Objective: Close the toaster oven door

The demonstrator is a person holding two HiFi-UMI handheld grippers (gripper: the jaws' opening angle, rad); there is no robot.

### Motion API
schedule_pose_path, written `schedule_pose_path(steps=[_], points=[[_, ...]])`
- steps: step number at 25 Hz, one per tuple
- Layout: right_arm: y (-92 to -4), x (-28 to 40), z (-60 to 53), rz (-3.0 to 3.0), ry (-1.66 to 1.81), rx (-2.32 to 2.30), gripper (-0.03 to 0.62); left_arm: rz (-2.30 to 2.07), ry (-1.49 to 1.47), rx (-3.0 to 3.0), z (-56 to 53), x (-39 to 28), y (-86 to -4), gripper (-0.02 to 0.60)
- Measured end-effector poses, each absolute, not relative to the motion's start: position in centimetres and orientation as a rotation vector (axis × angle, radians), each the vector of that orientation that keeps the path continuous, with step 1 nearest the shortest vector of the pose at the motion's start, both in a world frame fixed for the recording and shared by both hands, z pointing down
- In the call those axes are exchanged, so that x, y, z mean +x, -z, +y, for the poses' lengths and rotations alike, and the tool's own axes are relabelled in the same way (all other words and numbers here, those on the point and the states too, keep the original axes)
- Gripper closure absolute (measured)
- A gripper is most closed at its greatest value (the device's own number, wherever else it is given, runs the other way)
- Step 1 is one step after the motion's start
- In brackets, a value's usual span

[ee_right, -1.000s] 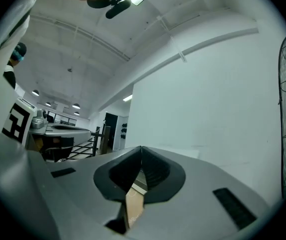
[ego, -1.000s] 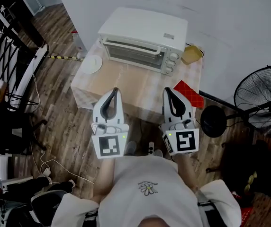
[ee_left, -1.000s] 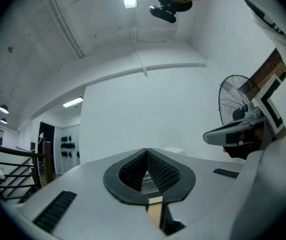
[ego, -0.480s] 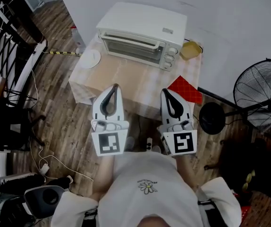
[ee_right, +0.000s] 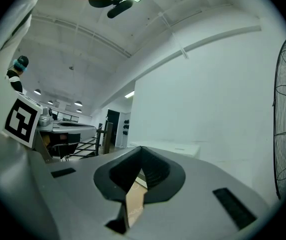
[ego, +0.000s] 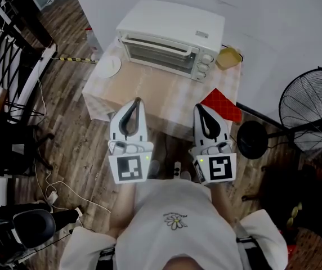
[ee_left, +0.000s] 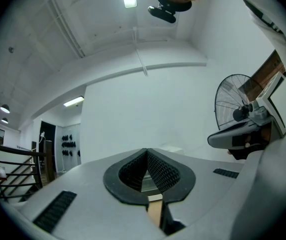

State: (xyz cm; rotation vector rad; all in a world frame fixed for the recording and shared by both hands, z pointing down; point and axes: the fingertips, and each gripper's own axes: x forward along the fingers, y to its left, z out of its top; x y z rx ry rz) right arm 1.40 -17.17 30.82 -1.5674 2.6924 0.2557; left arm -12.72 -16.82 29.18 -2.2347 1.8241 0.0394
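- Plate (ego: 109,67): white and round, at the left edge of the table (ego: 150,91), apart from the oven's left side.
- Left gripper (ego: 137,102): held over the near edge of the table, pointing at the oven and well short of it. In the left gripper view the fingertips are pressed together with nothing between them; only a small diamond-shaped gap remains behind the tips. The hand holding it is hidden under the marker cube.
- Toaster oven (ego: 172,37): white, at the far edge of the table, against the wall. Its glass door stands upright, flush with the front, handle along the top edge. What is inside cannot be made out through the glass. In both gripper views the gripper body covers all but a strip of the white top.
- Right gripper (ego: 199,107): beside the left one, also short of the oven. The right gripper view shows the tips closed on each other, empty.
- Red sheet (ego: 222,104): at the right near corner of the table, overhanging the edge.
- Yellow item (ego: 228,57): just right of the oven; too small to identify.
- Fan (ego: 313,114): on the floor to the right, cut off by the frame edge.
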Motion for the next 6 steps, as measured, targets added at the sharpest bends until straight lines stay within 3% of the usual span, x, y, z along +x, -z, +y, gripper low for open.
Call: schedule_pose_path(steps=[6], points=[[-31.04,1.07,-17.21,2.696,-0.250,-1.561,0.583,1.827,-0.042,-2.238,-17.02,-12.80,-29.24,0.566]])
